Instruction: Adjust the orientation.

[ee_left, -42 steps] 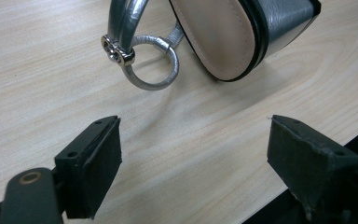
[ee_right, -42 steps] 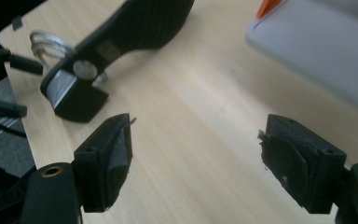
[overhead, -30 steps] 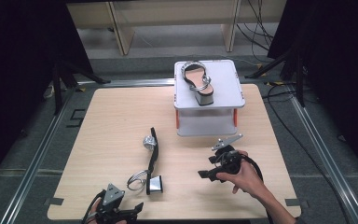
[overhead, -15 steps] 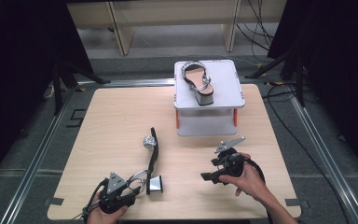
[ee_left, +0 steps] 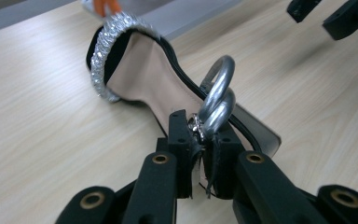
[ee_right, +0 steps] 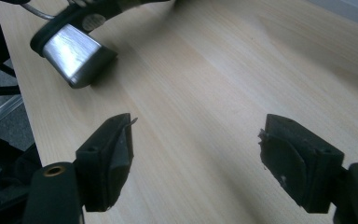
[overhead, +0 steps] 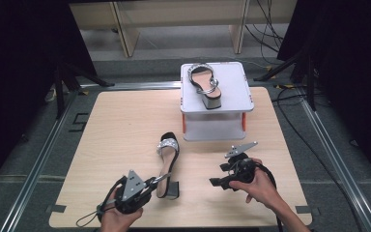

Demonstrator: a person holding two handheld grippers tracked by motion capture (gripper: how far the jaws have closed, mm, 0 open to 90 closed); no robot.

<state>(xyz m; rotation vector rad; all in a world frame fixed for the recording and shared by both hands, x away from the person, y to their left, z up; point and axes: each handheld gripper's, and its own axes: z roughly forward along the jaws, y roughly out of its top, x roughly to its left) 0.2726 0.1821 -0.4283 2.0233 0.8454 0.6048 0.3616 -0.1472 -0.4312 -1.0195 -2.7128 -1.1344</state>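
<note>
Sandal strap (ee_left: 214,100) between left gripper's (ee_left: 200,140) closed jaws.

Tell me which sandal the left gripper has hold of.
The sandal on the table, clamped by its silver strap in the left gripper. The other sandal sits untouched on the white stand.

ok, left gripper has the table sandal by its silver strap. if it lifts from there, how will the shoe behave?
The left gripper pinches only the thin looped strap, so the sandal will probably dangle and swing, not stay level. The block heel looks solid, so it may hang heel-down. The strap's smooth metallic finish could slip between the jaws.
</note>
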